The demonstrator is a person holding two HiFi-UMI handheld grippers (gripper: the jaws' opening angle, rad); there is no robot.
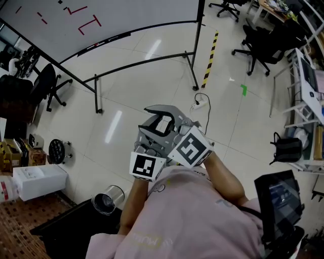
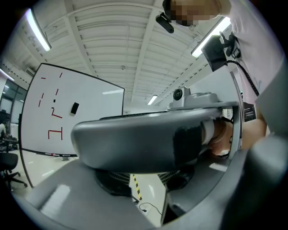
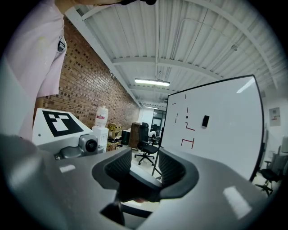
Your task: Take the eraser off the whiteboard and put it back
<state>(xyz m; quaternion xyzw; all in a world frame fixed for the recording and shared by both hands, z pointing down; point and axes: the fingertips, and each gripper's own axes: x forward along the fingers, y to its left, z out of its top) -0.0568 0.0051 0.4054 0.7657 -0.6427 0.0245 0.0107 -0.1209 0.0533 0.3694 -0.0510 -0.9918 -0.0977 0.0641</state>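
The black eraser (image 2: 74, 108) sticks on the whiteboard (image 2: 85, 130), to the right of some red marks. In the right gripper view the eraser (image 3: 205, 121) shows far off on the board (image 3: 225, 134). The head view holds only the board's lower part (image 1: 111, 12), and I cannot make out the eraser there. Both grippers are held close together in front of the person's chest, well short of the board. My left gripper (image 2: 148, 193) is open, with floor showing through its narrow gap. The right gripper (image 3: 146, 168) is open too; a dark part of the other gripper lies low between its ribbed pads (image 3: 120, 167).
The whiteboard stands on a black frame with floor legs (image 1: 192, 66). Yellow-black tape (image 1: 210, 58) and a cable (image 1: 199, 104) lie on the tiled floor. Office chairs (image 1: 253, 48) stand at the right, a bin (image 1: 107, 200) and a white box (image 1: 38, 181) at the left.
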